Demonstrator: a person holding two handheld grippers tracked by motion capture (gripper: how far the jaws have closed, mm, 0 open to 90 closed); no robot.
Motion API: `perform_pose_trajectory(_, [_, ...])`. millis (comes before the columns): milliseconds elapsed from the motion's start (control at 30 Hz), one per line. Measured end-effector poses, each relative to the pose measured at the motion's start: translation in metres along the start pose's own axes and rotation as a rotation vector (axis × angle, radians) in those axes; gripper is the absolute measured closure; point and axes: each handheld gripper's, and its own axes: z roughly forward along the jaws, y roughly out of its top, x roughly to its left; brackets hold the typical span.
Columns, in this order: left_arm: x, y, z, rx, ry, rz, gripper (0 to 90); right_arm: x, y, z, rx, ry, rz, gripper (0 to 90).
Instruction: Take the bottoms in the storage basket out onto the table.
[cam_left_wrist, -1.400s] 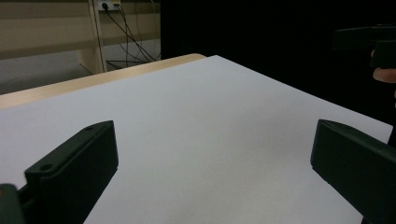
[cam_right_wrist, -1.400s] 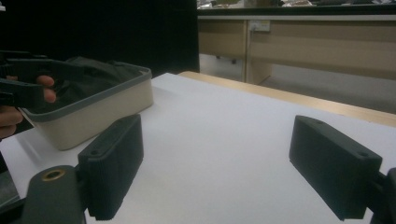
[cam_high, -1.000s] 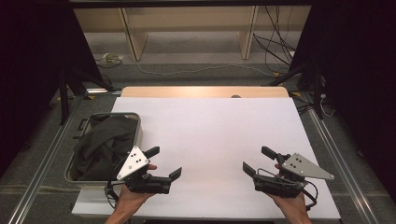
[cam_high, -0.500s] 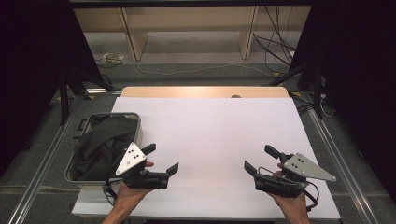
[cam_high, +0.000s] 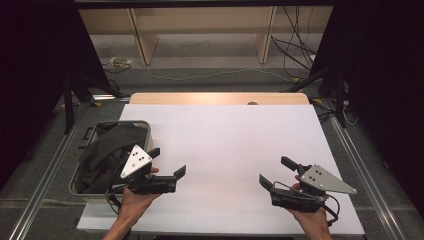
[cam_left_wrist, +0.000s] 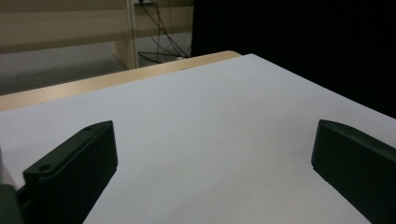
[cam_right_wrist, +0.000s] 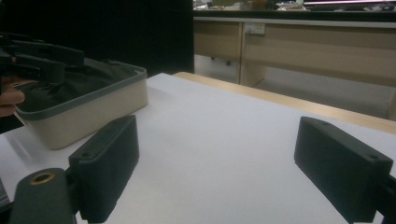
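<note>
- We are holding the left gripper just beside the basket's near right corner, low over the white worktop, with its fingers standing spread wide and gripping nothing.
- We are holding the right gripper well apart from the basket, across the worktop near the front edge; its fingers are likewise gaping wide and empty.
- The dark cloth is lying bunched inside the basket, which is sitting at the worktop's left edge; in the right gripper view the cloth is showing above the basket's grey rim.
- We are judging the cloth as soft, light and limp: it should sag and drag once lifted, not slip or break.
- We are expecting the best hold on a raised fold near the basket's right rim, pinching several layers together so the fabric is not sliding out.
</note>
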Motion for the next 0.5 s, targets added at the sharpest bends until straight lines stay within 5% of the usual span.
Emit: perform_pose_trajectory(500, [0.043, 0.018, 0.005, 0.027, 0.143, -0.063, 0.1, 0.001, -0.001, 0.002, 0.015, 0.013, -0.012, 14.7])
